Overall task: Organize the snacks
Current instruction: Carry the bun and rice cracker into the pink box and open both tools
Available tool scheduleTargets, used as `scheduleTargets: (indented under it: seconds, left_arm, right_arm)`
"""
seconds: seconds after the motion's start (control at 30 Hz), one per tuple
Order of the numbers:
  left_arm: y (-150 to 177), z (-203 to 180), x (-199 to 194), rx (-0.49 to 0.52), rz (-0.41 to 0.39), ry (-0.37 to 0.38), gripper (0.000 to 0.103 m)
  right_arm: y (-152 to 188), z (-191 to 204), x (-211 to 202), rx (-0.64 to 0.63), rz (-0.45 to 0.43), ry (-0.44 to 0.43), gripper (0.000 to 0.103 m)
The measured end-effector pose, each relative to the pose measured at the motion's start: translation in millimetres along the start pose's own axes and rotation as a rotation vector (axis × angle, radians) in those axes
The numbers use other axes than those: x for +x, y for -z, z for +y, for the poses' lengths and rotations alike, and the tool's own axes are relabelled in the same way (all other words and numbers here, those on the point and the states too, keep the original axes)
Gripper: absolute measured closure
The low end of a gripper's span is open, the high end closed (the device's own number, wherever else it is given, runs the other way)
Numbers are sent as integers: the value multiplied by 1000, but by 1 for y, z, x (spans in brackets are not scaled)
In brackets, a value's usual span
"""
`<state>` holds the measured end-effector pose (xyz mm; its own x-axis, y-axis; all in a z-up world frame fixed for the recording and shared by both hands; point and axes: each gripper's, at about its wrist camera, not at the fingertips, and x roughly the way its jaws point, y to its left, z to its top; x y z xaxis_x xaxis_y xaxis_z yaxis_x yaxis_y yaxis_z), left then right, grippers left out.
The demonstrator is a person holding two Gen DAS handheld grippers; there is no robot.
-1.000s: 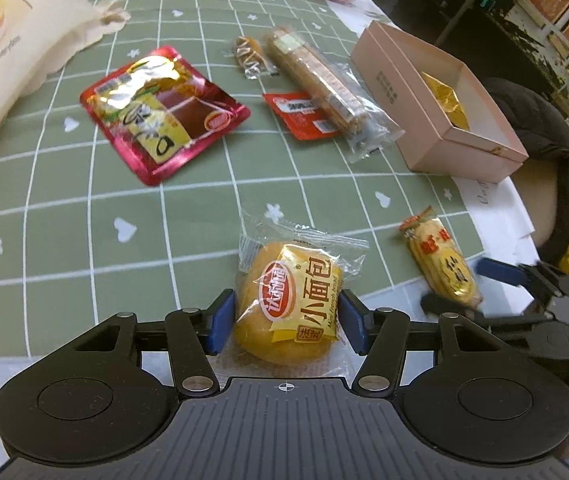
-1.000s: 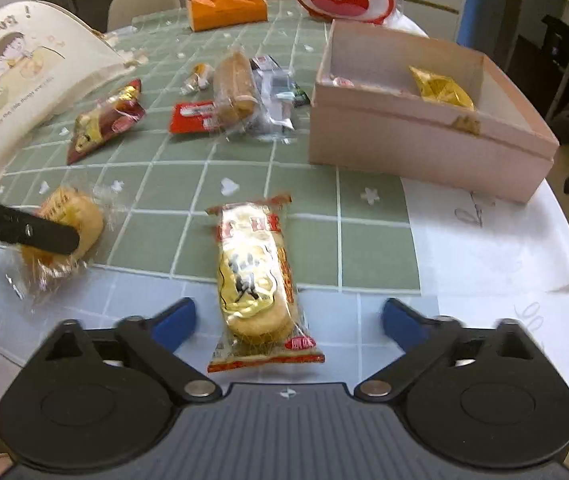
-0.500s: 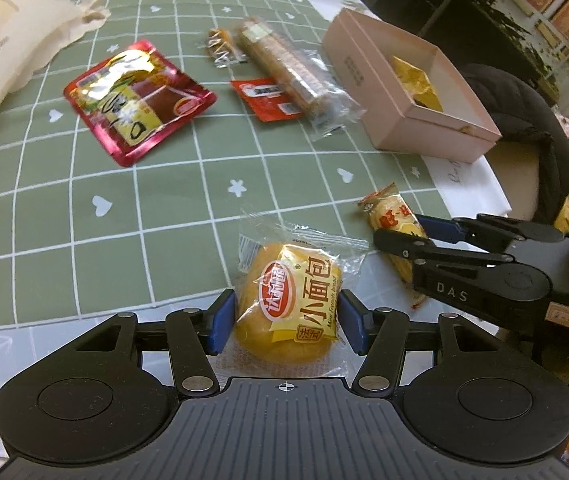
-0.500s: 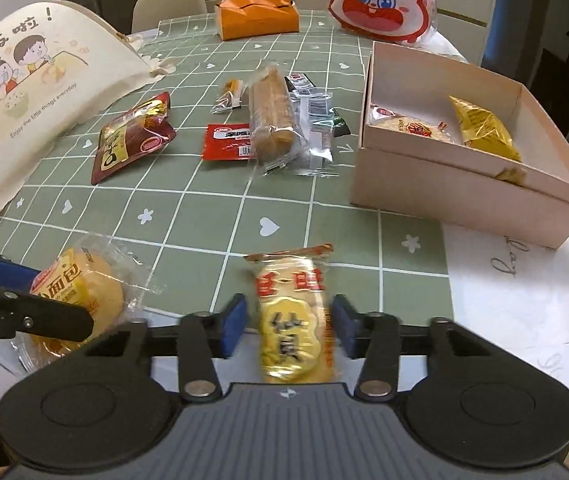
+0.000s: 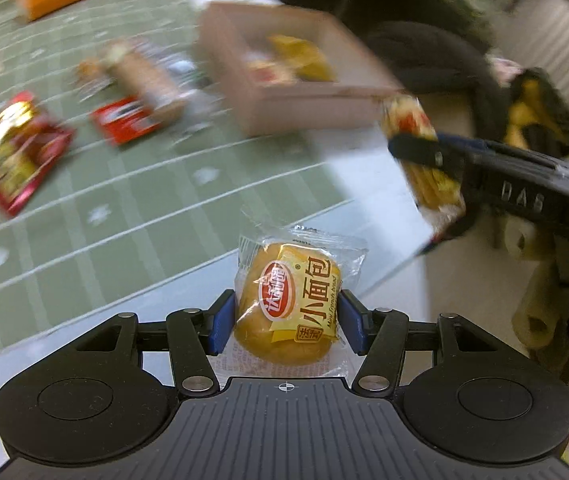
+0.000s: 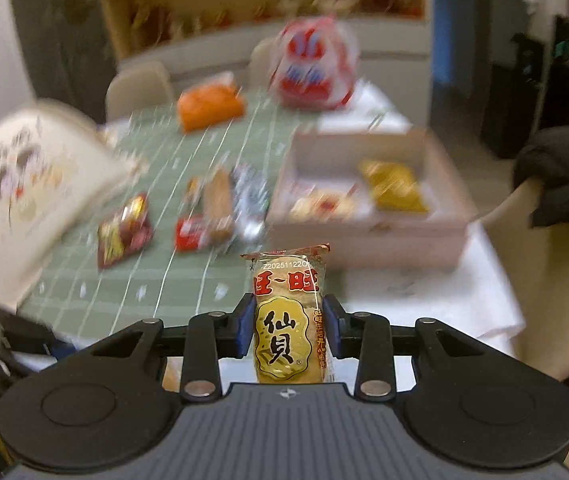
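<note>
While left tool [image 5: 286,316] grips golden bun [image 5: 290,306], right tool [image 6: 287,326] clamps yellow cracker [image 6: 287,320].

wrist views — both facing pink box [image 5: 308,96]

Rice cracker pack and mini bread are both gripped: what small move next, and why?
Probably carry the rice cracker pack forward over the pink box first. The right hand-held gripper holds it off the table, and the open box, already holding snacks, lies just ahead. The mini bread follows.
</note>
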<state>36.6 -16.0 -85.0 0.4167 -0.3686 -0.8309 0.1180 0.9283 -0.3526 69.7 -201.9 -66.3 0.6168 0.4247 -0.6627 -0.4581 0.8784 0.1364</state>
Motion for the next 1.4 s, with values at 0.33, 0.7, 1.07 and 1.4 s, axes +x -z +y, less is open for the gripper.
scheduleTargets:
  seconds: [0.33,0.7,1.07,1.4]
  left_arm:
    - [-142,-62,-112,160,-509,91,43]
    - [-250,-2,17,-73,-353,46,43]
    - [-243,36,138,-27,-289,99,44]
    - [-164,115,44,-358,-448,65,44]
  right_arm:
    - [-59,-46,-111,71,-354,194,68]
    - [-102,-83,-87,147,-380,273,68]
    - [-116,-120,37,158,-60,247,68]
    - [-147,-103,149,222,24,50,67]
